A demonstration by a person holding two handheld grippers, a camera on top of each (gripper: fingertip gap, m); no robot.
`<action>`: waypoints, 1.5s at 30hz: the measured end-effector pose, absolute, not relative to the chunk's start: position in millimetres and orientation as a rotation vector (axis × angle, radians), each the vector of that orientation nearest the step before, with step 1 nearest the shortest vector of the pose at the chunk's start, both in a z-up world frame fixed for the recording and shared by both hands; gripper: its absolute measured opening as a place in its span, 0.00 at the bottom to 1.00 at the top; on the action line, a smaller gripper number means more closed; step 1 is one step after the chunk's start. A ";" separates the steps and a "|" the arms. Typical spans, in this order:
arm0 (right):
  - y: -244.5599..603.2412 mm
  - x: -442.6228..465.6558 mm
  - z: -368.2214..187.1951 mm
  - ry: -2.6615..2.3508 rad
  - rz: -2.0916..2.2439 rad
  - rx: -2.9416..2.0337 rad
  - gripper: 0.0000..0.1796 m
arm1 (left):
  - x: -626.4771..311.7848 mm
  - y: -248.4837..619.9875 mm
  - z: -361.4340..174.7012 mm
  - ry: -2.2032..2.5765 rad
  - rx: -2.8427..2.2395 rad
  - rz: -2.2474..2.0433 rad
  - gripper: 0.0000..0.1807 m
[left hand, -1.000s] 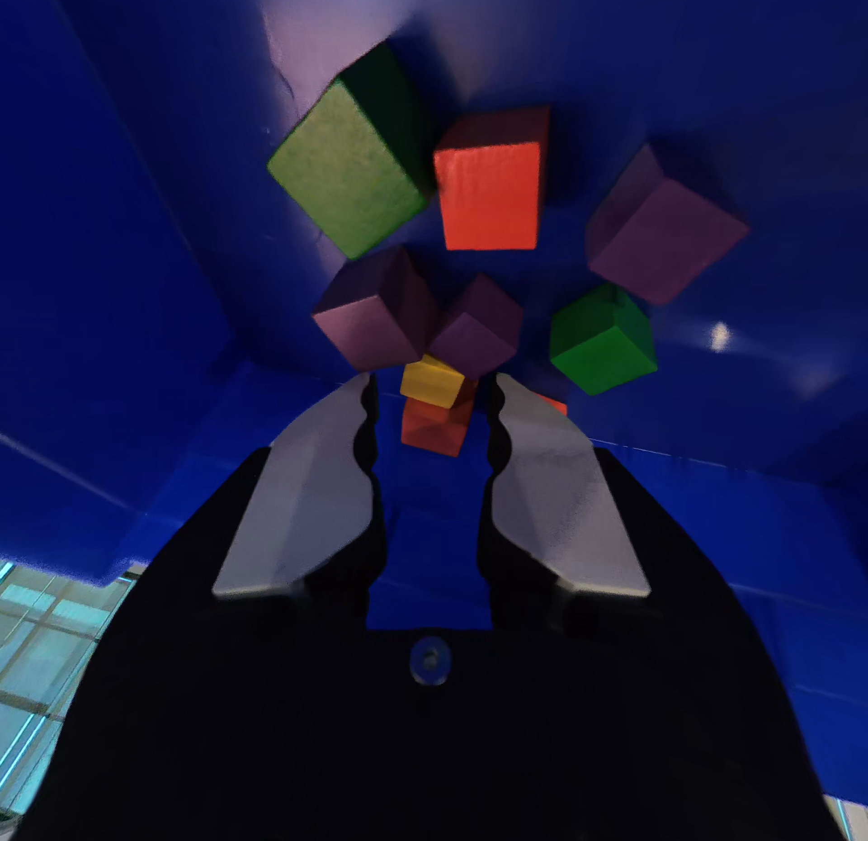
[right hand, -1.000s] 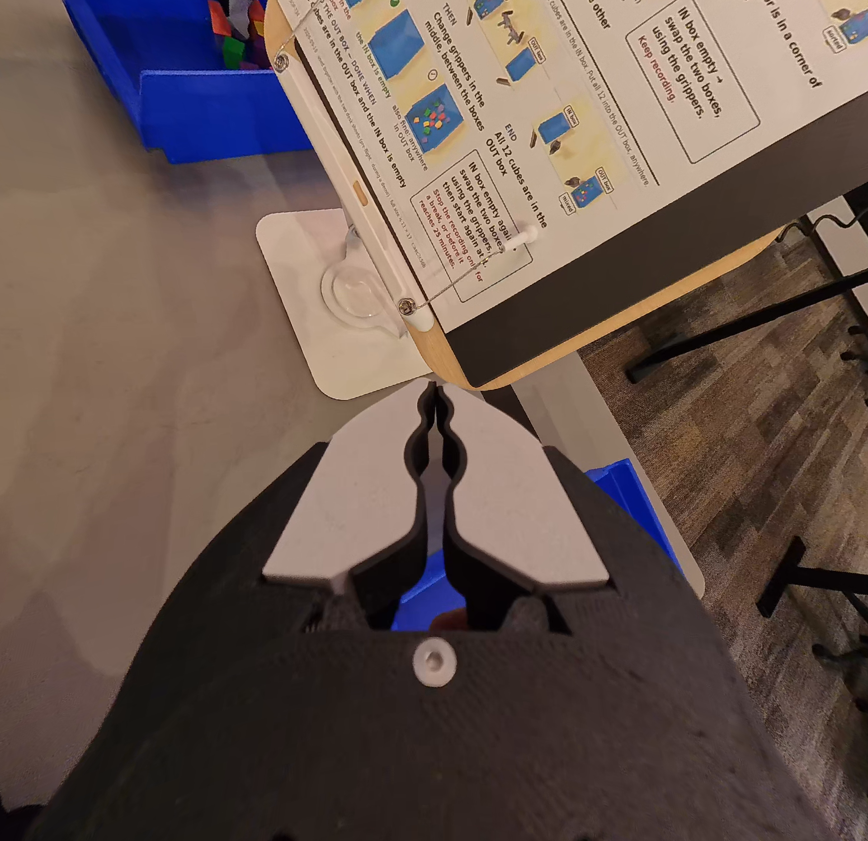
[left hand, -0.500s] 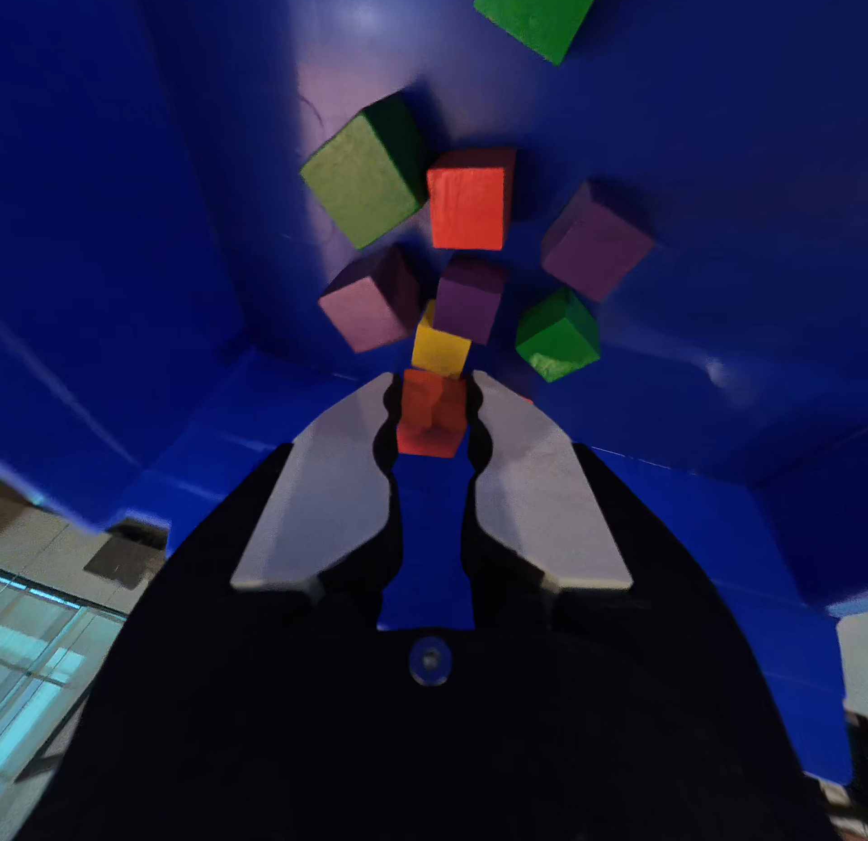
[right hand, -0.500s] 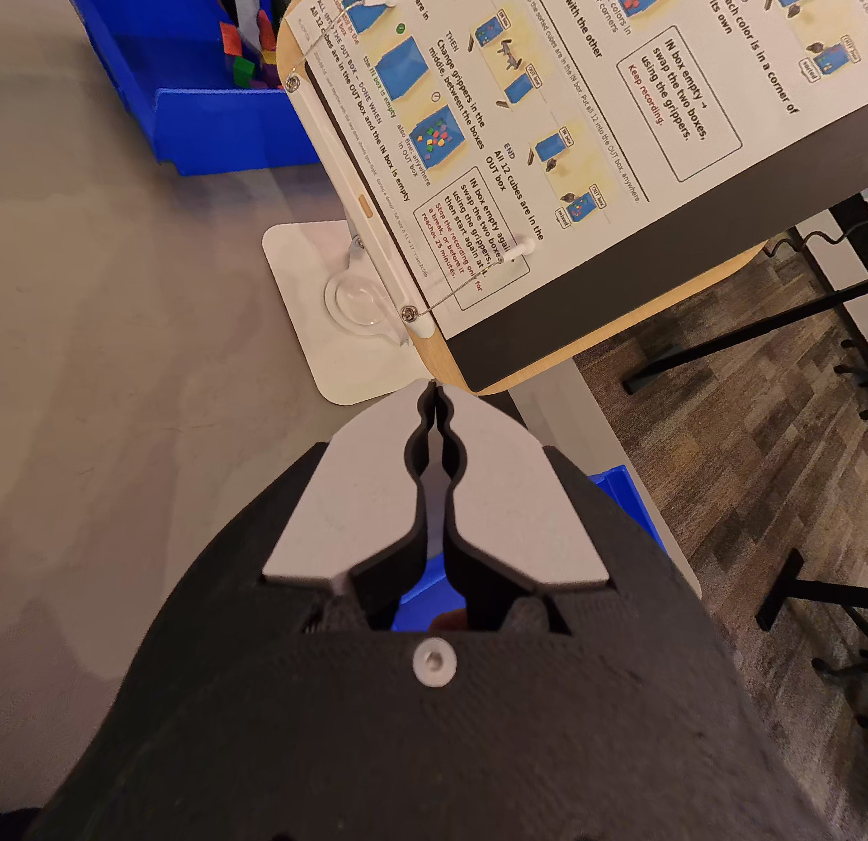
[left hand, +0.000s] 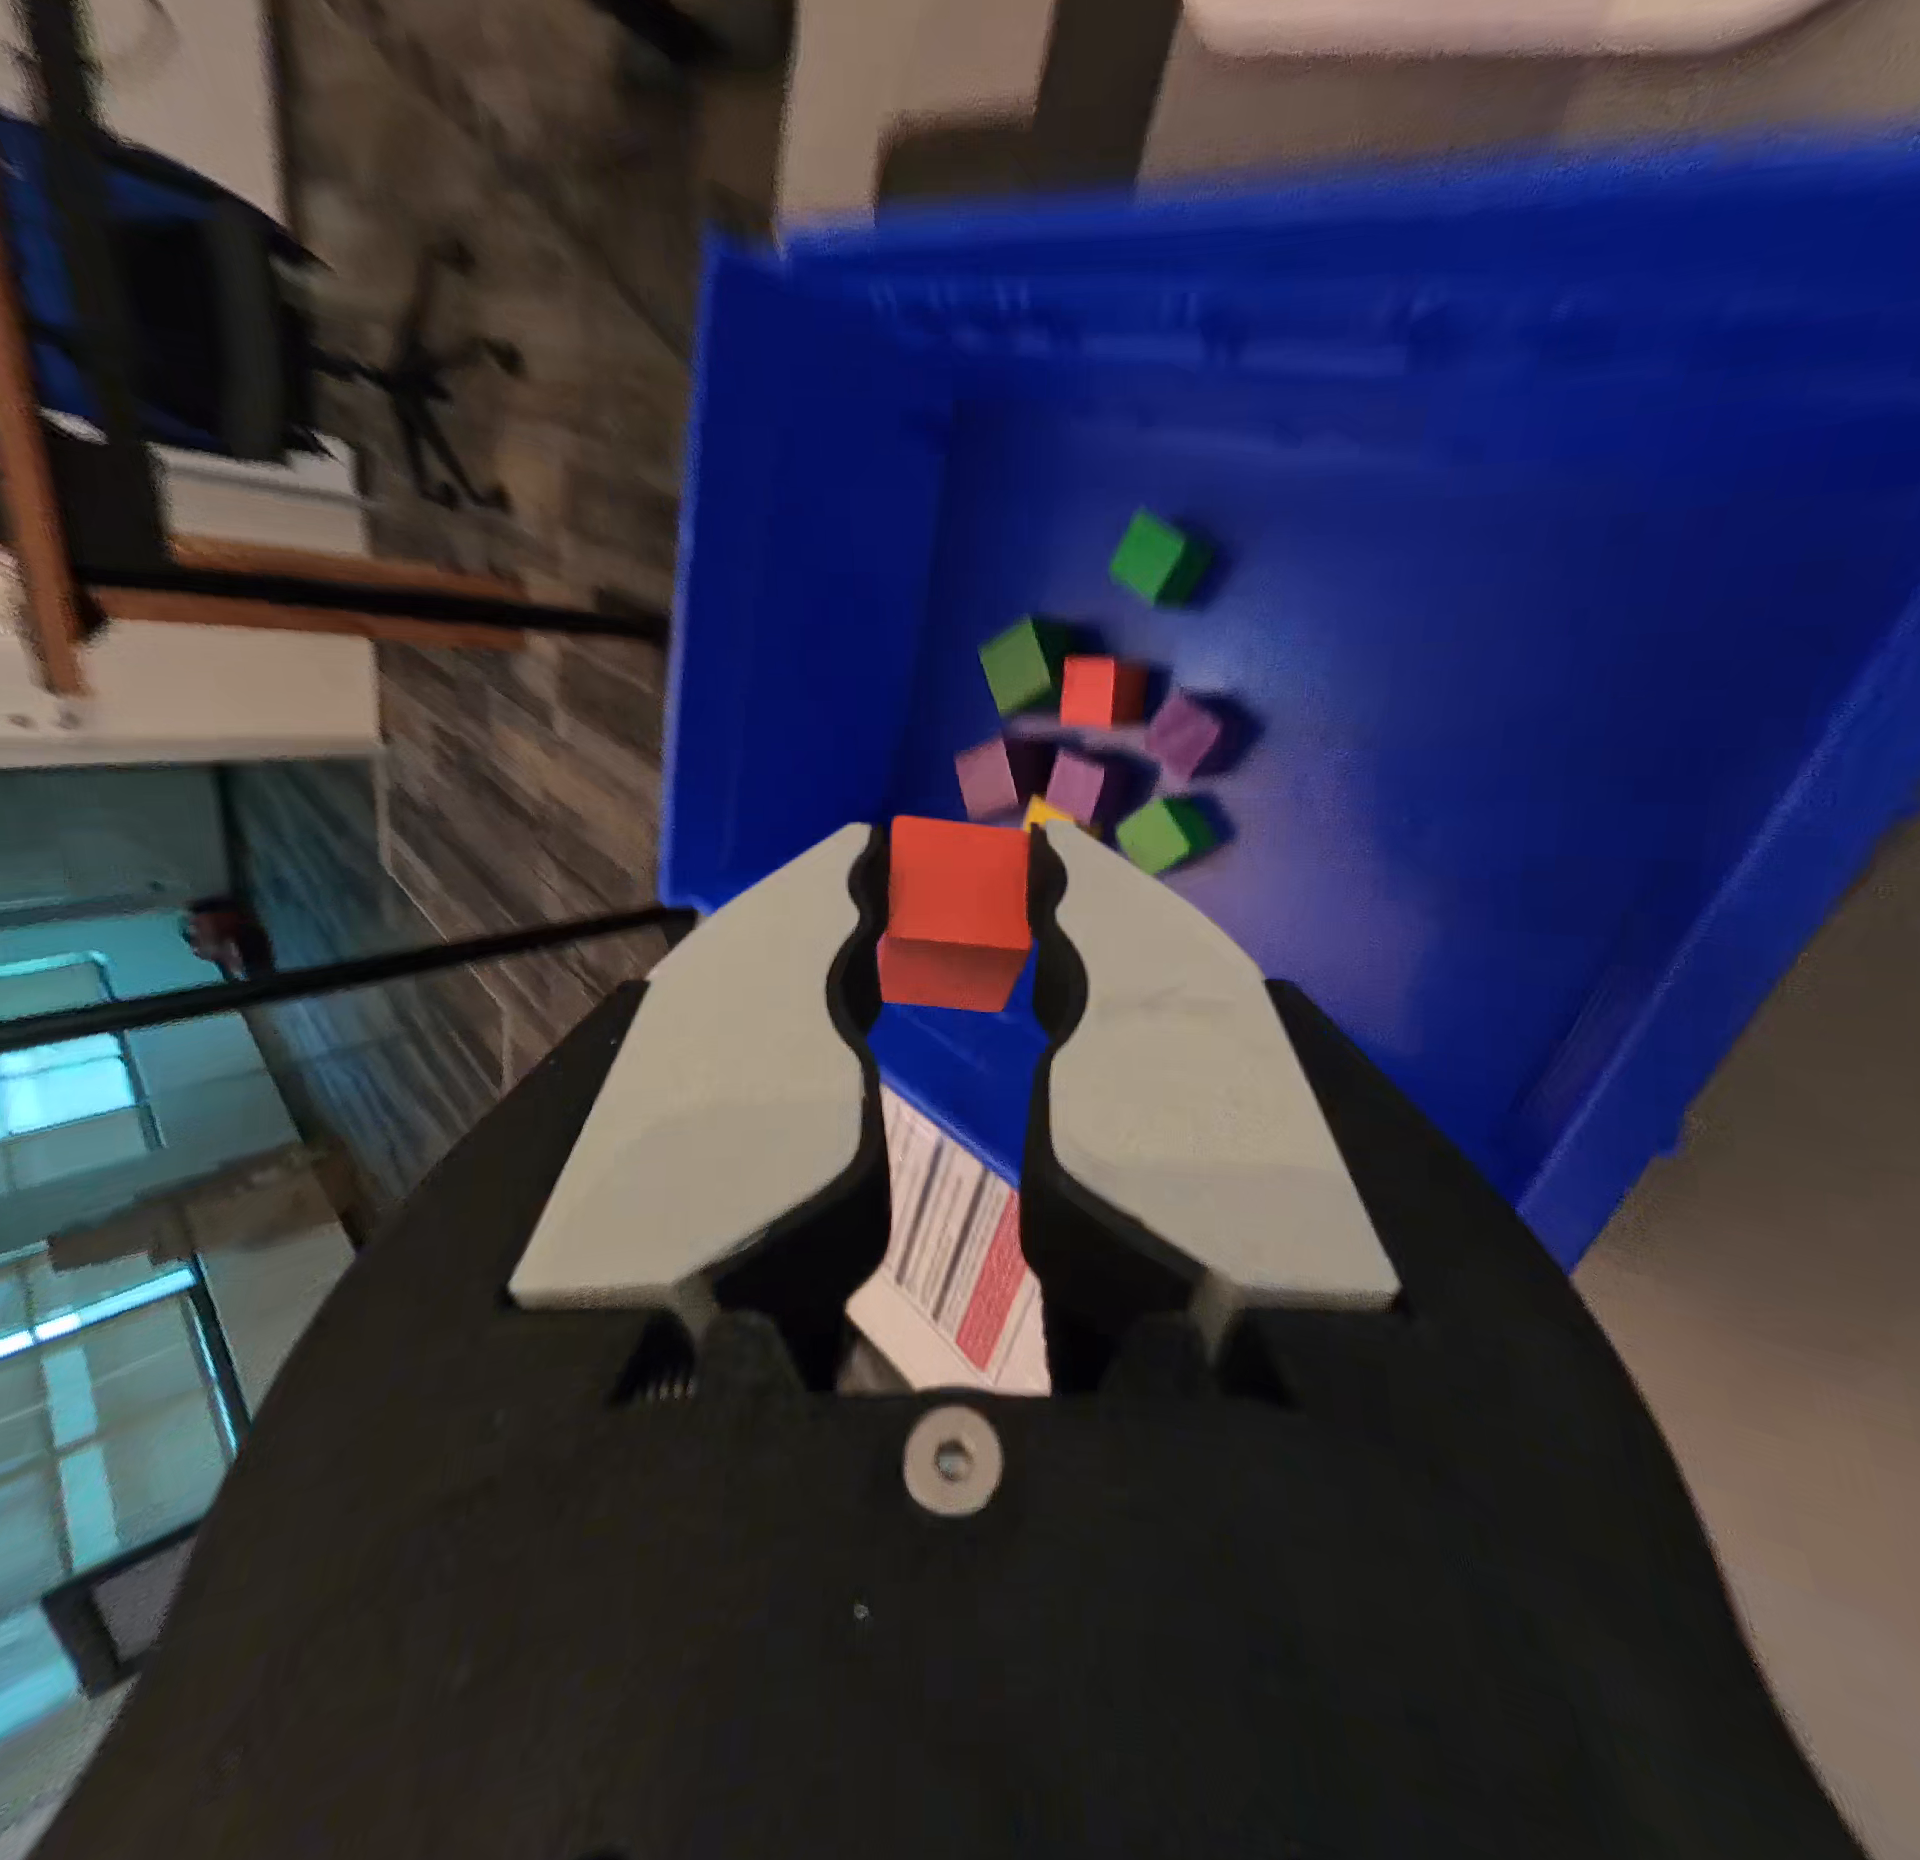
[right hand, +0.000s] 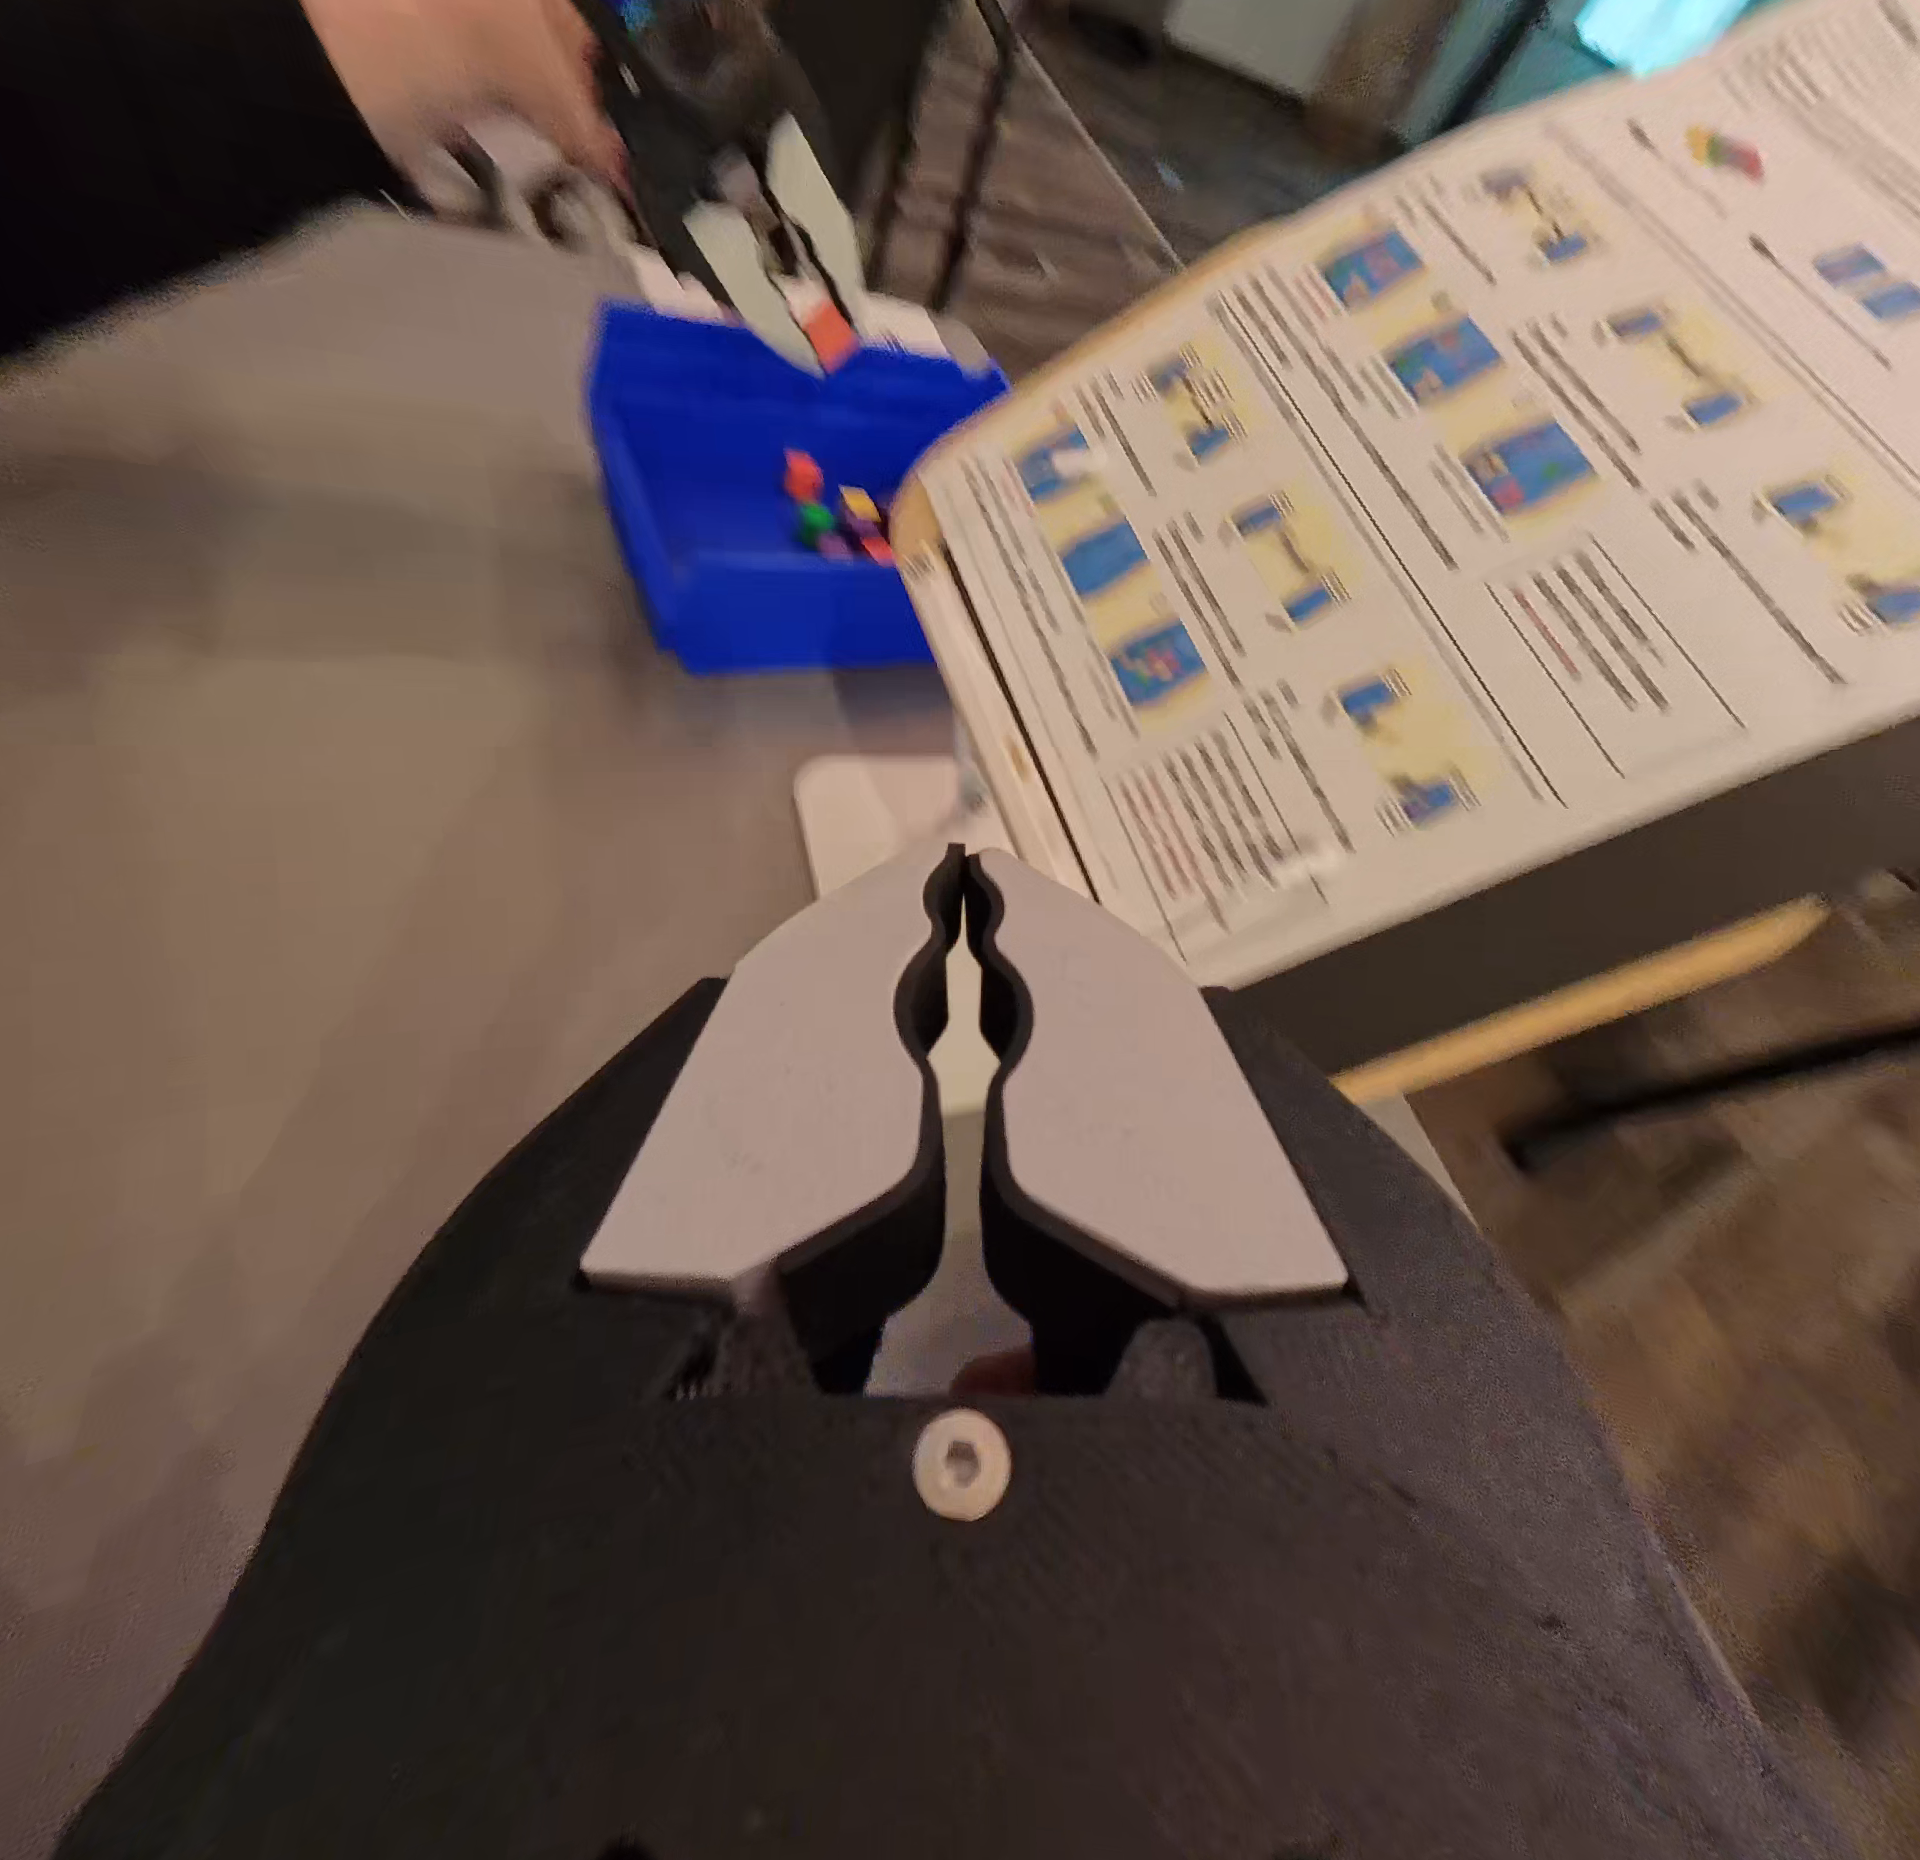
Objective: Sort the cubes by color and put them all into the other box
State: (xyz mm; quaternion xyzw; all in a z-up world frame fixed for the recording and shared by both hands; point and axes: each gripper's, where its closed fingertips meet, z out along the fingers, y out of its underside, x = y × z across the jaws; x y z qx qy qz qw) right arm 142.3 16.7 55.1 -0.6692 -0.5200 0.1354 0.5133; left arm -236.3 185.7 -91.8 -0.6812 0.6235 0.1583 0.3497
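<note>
A: What is being held in the left gripper [left hand: 954, 880]?

B: A small red wooden cube [left hand: 956, 922] is being clamped between its grey fingertips [left hand: 805, 901], with a bright upper face and a darker face turned toward the camera. It is being carried above the near rim of the blue plastic box [left hand: 810, 522], clear of the floor of the box.

A: And what is being left inside the box?

B: A loose cluster is being shown there: three green cubes [left hand: 1158, 558], one red cube [left hand: 1091, 690], three purple cubes [left hand: 1184, 735] and a yellow cube [left hand: 1042, 813]. They are lying close together, some touching.

A: What is being hidden or lost?

B: The yellow cube is being covered almost wholly by the held cube and the fingertip. Both views are being smeared by blur, so cube edges cannot be told exactly. In the right wrist view the cubes are too small to be counted, and the box is being cut off behind the tilted instruction board [right hand: 1455, 522].

A: Is room being left around the cluster?

B: Bare blue floor is being left open on the far side and toward the right wall.

A: And the right gripper [right hand: 963, 860]?

B: It is being kept closed with its tips touching and nothing between them, over the grey table [right hand: 364, 771], well apart from the box.
</note>
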 end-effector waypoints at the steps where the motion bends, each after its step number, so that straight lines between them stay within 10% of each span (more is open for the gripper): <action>1: 11.8 132.6 59.5 -1.250 0.394 -1.571 0.00 | -224.3 175.9 -78.6 1.594 -1.700 0.393 0.14; 8: -4.2 86.8 54.6 -1.299 0.654 -1.489 0.00 | -143.3 112.4 -17.8 1.569 -1.395 0.272 0.14; 23: -1.0 82.2 38.5 -1.356 0.641 -1.533 0.00 | -219.9 132.9 -210.8 1.924 -2.146 0.103 0.14; 28: 1.1 83.8 36.5 -1.360 0.643 -1.542 0.00 | -221.8 146.4 -206.3 1.898 -2.138 0.110 0.30; 45: 6.4 83.2 29.6 -1.372 0.642 -1.562 0.00 | -283.4 241.7 -217.9 2.082 -2.258 0.624 0.22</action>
